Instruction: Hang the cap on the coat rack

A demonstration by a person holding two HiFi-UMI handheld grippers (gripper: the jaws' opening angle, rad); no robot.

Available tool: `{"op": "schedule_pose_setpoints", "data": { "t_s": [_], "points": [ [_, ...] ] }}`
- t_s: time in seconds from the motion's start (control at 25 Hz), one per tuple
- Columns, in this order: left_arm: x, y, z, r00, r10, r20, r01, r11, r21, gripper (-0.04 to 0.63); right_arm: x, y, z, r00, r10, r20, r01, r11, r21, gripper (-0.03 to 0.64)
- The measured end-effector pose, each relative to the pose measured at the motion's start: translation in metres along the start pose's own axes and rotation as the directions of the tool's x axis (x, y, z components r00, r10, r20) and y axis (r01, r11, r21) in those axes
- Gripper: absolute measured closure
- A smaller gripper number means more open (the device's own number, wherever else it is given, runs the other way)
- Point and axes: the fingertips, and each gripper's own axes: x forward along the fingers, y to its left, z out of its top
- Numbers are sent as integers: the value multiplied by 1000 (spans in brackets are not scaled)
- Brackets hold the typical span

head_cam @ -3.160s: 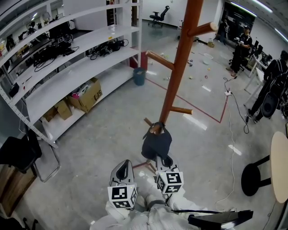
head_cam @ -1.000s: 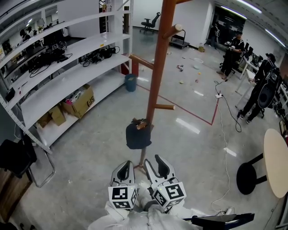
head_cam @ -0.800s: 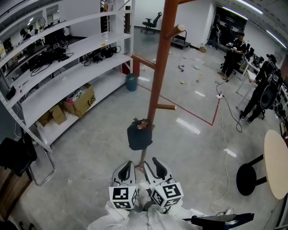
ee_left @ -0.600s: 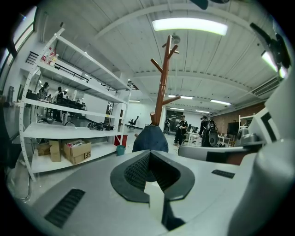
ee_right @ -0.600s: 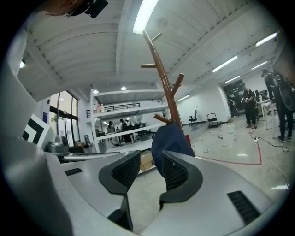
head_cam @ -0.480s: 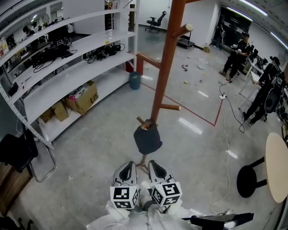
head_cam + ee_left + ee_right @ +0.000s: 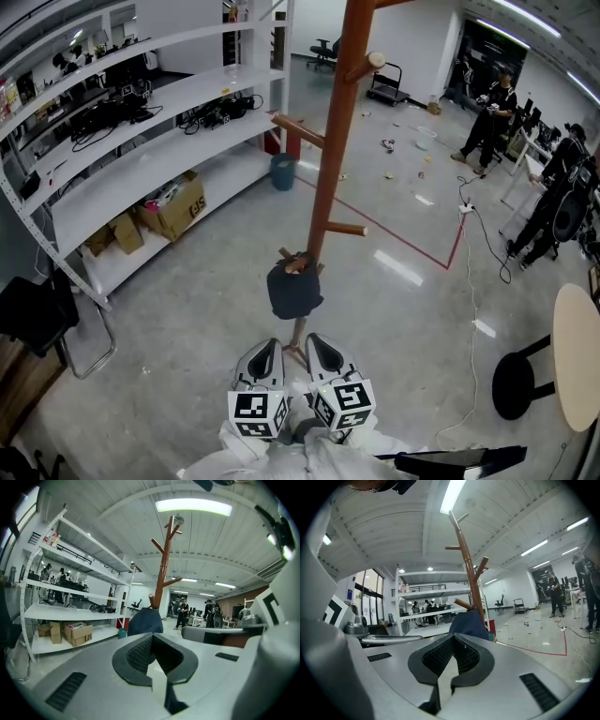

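A dark blue cap [image 7: 293, 289] hangs on a low peg of the brown wooden coat rack [image 7: 330, 178]. Nothing is touching it. My left gripper [image 7: 264, 349] and right gripper [image 7: 321, 345] sit side by side close to my body, well short of the cap. Both are shut with nothing between the jaws. In the left gripper view the cap [image 7: 145, 621] and rack [image 7: 162, 573] stand beyond the closed left gripper [image 7: 152, 639]. The right gripper view shows the cap [image 7: 469, 623] on the rack [image 7: 471, 578] past the closed right gripper [image 7: 453, 641].
White shelving [image 7: 141, 159] with cables and cardboard boxes [image 7: 178, 202] runs along the left. A black chair [image 7: 42, 323] is at the near left. A round table [image 7: 577, 356] and a black stool [image 7: 520, 380] are at the right. People [image 7: 492, 108] stand at the back right.
My right gripper has let go of the cap and drawn back beside the left one, and its jaws have closed from wide open. The cap stays on its peg.
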Motion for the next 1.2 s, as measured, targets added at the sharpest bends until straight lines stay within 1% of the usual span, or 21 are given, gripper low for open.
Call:
{"op": "schedule_pose_setpoints", "data": {
  "t_s": [0.16, 0.28, 0.56, 1.0, 1.2],
  "points": [
    [-3, -10, 2, 1000, 1, 17, -1, 1000, -6, 603, -5, -7, 3, 1000, 19, 5, -19, 1000, -11, 606],
    [-6, -13, 10, 999, -3, 33, 3, 1000, -5, 603, -8, -11, 5, 1000, 14, 12, -14, 1000, 15, 606],
    [-18, -24, 11, 999, -21, 40, 20, 999, 30, 603, -23, -13, -9, 1000, -4, -22, 5, 999, 43, 606],
    [-81, -31, -12, 998, -54, 20, 53, 998, 41, 603, -68, 27, -25, 999, -41, -8, 42, 998, 56, 606],
    [-115, -35, -17, 998, -67, 19, 66, 997, 35, 603, -92, 48, -34, 998, -53, -29, 55, 997, 61, 606]
  ]
}}
